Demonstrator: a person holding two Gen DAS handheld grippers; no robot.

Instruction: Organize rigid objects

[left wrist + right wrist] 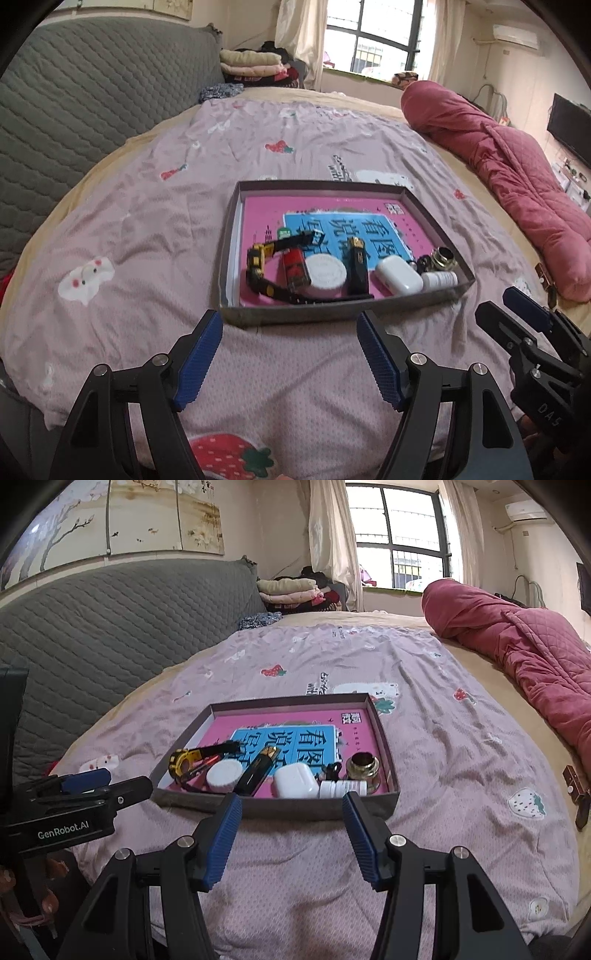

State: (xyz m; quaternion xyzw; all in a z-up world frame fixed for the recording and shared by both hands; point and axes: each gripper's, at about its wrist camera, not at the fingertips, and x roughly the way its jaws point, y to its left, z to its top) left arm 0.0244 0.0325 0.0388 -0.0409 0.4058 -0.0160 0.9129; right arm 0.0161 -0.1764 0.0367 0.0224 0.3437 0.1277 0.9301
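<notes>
A shallow grey box tray (227,258) (277,806) lies on the pink bedspread with a pink-and-blue book (266,214) (229,727) as its floor. On the book, in a row along the near side, are a black-and-yellow watch (256,262) (181,762), a red lighter (295,271), a white round jar (327,275) (221,773), a black-and-gold case (357,266) (256,771), a white earbud case (399,277) (295,786), a small white bottle (439,279) (341,788) and a brass-coloured pot (445,260) (364,768). My left gripper (289,317) (125,780) and right gripper (291,797) (498,302) hover just short of the tray's near wall, both open and empty.
A rolled pink quilt (517,166) (517,646) lies along the bed's right side. A grey quilted headboard (92,92) (110,627) runs along the left, with folded clothes (288,589) at its far end. A small brown object (574,786) rests on the bed, right of the tray.
</notes>
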